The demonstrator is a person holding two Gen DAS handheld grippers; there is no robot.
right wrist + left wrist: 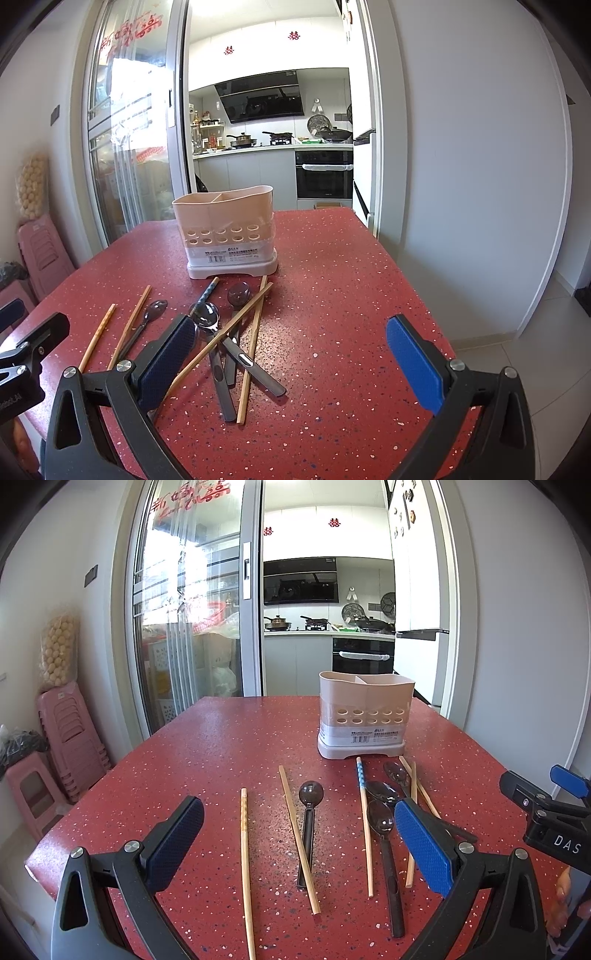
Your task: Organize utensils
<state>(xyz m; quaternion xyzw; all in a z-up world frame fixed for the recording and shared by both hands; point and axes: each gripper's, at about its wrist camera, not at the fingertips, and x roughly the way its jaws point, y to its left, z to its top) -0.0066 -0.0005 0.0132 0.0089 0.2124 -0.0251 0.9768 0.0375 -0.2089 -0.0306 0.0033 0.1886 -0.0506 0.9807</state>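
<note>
Both grippers are just hanging over the red speckled tabletop (207,746), nothing in either one: the left hand-held gripper (299,840) has its fingers spread wide, and the right hand-held gripper (291,354) is spread wide too. The beige utensil holder (365,716) stands upright toward the far side of the tabletop, two compartments visible at the top, a row of holes on the front, sticker still on it. All the utensils lie loose in front of it. On the left there's a lone chopstick (244,864), then another chopstick (297,834) lying across the handle of a dark spoon (308,823). Closer to the holder is the messy bit: a blue-patterned chopstick (364,812) with its tip almost at the holder's base, plus a pile of spoons (221,354) with crossed chopsticks (251,332) lying over them, so those handles are kind of pinned under. Off to the side by the glass door are stacked pink stools (70,738).
</note>
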